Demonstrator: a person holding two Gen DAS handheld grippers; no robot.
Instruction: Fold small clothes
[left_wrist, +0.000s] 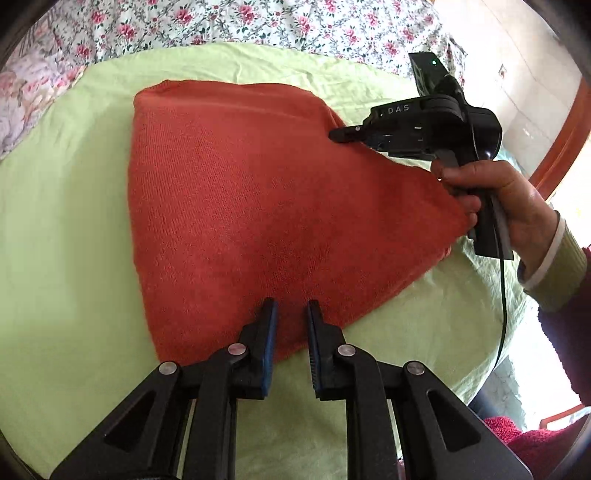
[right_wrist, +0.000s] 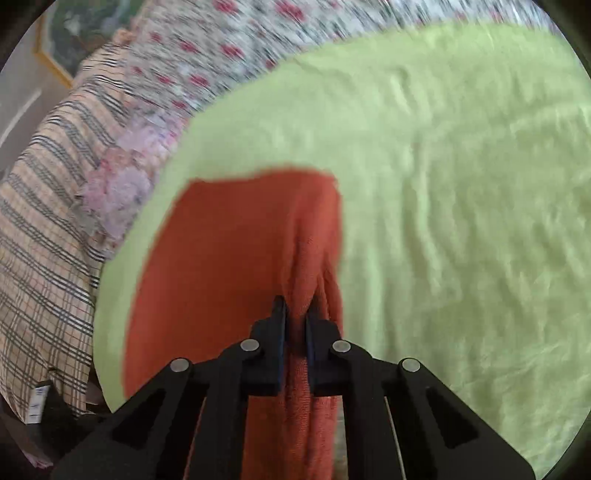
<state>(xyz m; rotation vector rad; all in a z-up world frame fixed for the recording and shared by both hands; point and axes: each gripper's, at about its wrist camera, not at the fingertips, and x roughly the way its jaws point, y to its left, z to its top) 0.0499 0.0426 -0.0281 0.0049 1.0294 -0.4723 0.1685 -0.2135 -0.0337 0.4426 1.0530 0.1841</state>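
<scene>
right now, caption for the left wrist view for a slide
Left gripper open over orange cloth on green sheet; right gripper pinches the cloth's far edge.

**Background only: bedding and room edges**

Work surface is a pale green sheet (left_wrist: 74, 229), wrinkled, spread flat and filling most of both views. Behind it: a floral cloth (left_wrist: 229, 22), white with pink-red flowers and green leaves, running along the far edge. Left of that, a faded pinkish-purple flowered fabric (right_wrist: 114, 192) meets the green sheet's corner. Further left in the right wrist view, a beige plaid fabric (right_wrist: 44, 236) with dark stripes, draped downward; a framed picture (right_wrist: 70, 40) on the wall above it, blurred. Left wrist view: orange-brown wooden trim (left_wrist: 565, 147) at the right edge, and a dark red terry cloth (left_wrist: 532, 439) low right.
</scene>
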